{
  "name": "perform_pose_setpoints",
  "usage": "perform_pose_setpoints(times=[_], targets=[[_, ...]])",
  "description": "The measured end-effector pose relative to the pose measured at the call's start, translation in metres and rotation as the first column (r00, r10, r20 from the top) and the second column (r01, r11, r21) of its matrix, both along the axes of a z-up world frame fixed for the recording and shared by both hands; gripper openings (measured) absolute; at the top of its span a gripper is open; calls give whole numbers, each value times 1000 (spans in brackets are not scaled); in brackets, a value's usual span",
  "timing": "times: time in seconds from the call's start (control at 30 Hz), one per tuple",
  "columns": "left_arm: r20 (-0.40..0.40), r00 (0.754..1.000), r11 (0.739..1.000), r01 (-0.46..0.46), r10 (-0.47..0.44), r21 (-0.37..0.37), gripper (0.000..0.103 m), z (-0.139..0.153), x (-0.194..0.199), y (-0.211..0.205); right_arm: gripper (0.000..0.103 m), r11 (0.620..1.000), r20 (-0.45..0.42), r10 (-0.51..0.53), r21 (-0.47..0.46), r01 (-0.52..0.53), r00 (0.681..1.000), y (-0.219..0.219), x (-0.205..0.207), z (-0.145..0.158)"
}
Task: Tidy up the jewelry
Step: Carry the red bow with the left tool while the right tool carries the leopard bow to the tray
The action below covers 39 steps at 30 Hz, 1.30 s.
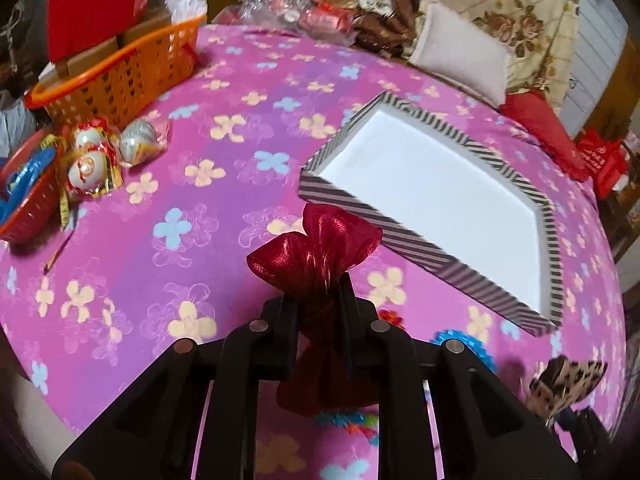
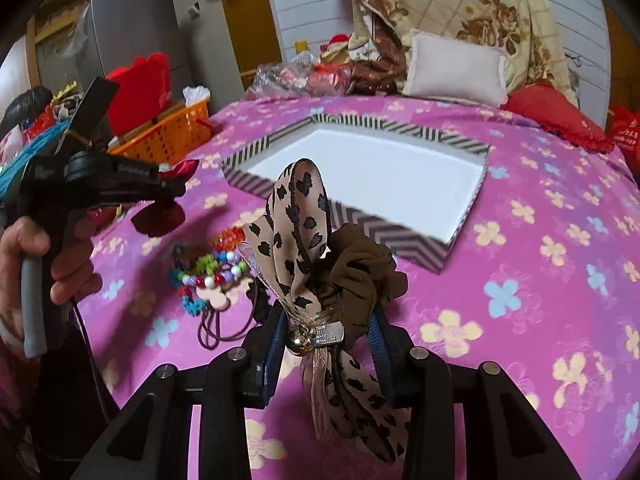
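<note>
Left tongs [image 1: 316, 300] clamped on the pinched middle of a red shiny fabric bow [image 1: 320, 248], held above the bed [image 1: 224, 184], which is covered in a pink floral sheet, near its front edge. Right tongs [image 2: 332, 320] closed on a brown scrunchie with a leopard-print ribbon [image 2: 296, 240], also lifted off the sheet; ribbon tail hangs down between the fingers. Below and left of the right tongs, a loose pile of coloured bead bracelets and hair ties [image 2: 212, 272] lies on the sheet close to the front edge, with dark elastic loops trailing toward the edge. Mid-bed: open striped box [image 1: 440, 248] with white interior, nothing visible inside, set askew so one corner points at the left tongs; near wall just beyond the red bow. Bare sheet all round the box; wide open strip between it and the left-edge clutter. Left edge: red bowl [image 1: 28, 204] with blue item inside, three foil-wrapped egg-shaped ornaments [image 1: 104, 156] beside it, then an orange slotted basket [image 1: 120, 76] further back. Far edge: crinkled cellophane packets [image 1: 296, 12], white pillow [image 1: 460, 52], floral quilt [image 1: 512, 20] piled up, red cushion [image 1: 540, 132] at the far right corner.
</note>
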<state>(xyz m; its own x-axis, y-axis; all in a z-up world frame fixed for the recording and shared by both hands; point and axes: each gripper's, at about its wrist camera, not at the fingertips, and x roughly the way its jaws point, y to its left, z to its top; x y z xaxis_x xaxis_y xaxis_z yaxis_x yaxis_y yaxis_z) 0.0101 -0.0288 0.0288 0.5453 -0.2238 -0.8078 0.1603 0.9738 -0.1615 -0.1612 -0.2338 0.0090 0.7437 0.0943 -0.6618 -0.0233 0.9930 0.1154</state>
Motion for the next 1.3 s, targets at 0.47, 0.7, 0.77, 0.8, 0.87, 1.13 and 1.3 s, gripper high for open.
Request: perform_pose_setpoints(times=[0.47, 0.7, 0.77, 0.8, 0.87, 1.13, 1.3], targets=[[141, 985, 992, 82, -95, 100, 16, 38, -46, -34, 38, 999, 27, -29, 27, 28, 999, -14, -4, 20], [161, 980, 989, 99, -116, 112, 16, 45, -48, -46, 38, 999, 41, -44, 28, 43, 998, -23, 4, 29], [165, 979, 988, 103, -121, 116, 16, 46, -47, -49, 38, 999, 42, -46, 30, 45, 998, -25, 7, 30], [166, 978, 988, 105, -123, 114, 16, 46, -45, -51, 38, 999, 41, -47, 30, 45, 998, -27, 10, 30], [165, 978, 988, 110, -127, 107, 16, 46, -41, -53, 38, 999, 38, -48, 26, 47, 998, -29, 14, 31], [147, 977, 988, 144, -152, 63, 16, 45, -12, -62, 38, 997, 36, -68, 27, 67, 997, -47, 42, 39], [110, 982, 988, 147, -152, 56, 16, 38, 20, -71, 38, 998, 34, -70, 7, 70, 997, -54, 67, 43]])
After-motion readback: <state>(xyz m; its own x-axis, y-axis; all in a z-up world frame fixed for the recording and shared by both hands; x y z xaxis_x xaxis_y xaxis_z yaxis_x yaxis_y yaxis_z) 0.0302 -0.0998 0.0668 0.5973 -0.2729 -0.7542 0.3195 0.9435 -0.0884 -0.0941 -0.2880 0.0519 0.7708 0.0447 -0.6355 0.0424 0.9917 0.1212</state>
